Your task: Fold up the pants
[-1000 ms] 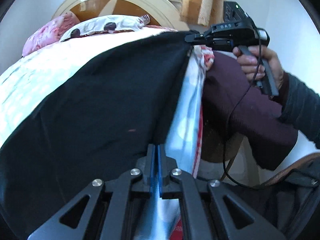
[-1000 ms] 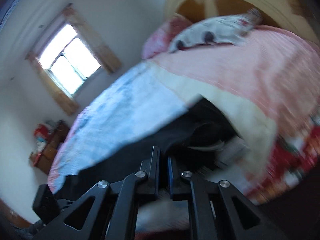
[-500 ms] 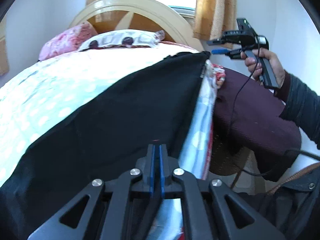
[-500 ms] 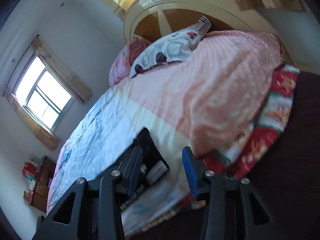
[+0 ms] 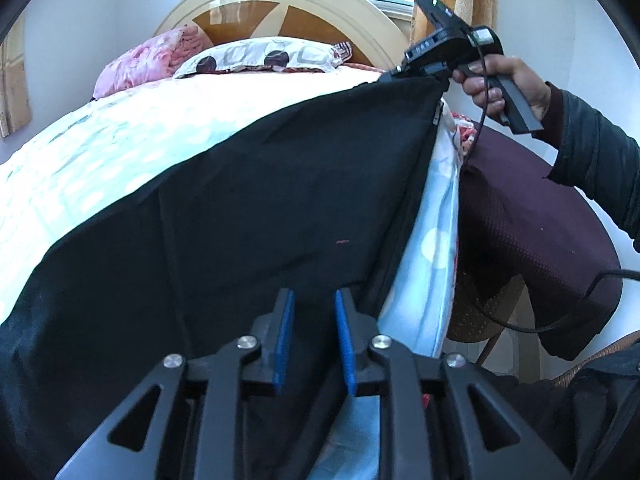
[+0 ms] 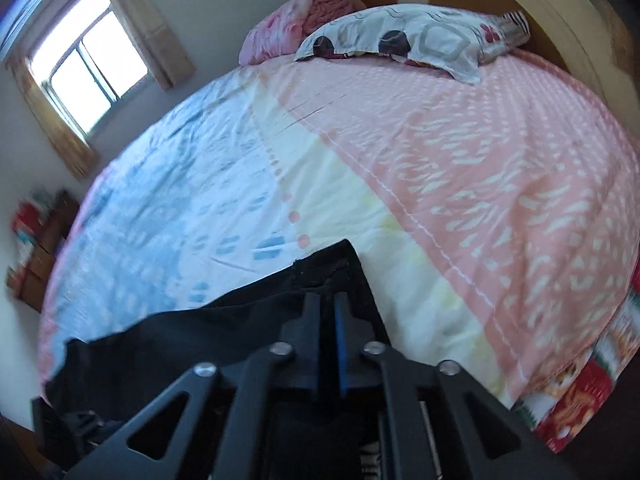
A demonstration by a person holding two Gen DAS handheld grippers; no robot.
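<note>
Black pants [image 5: 240, 208] lie spread along the bed's near side. In the left wrist view my left gripper [image 5: 314, 304] is open, its blue pads over the near end of the pants and holding nothing. The right gripper [image 5: 394, 72] shows at the far corner of the pants, by the bed's right edge. In the right wrist view my right gripper [image 6: 327, 306] has its jaws nearly together on the corner of the pants [image 6: 320, 268].
The bed has a pink, cream and blue sheet [image 6: 460, 160], a patterned pillow [image 6: 404, 36] and a pink pillow [image 6: 304, 12] at the wooden headboard [image 5: 280, 4]. A dark maroon chair [image 5: 532, 232] stands right of the bed. A window [image 6: 84, 60] is on the left wall.
My left gripper has opened and let go of the pants' near edge. My right gripper, open and off the cloth half a second ago, has come back down and closed on the far corner.
</note>
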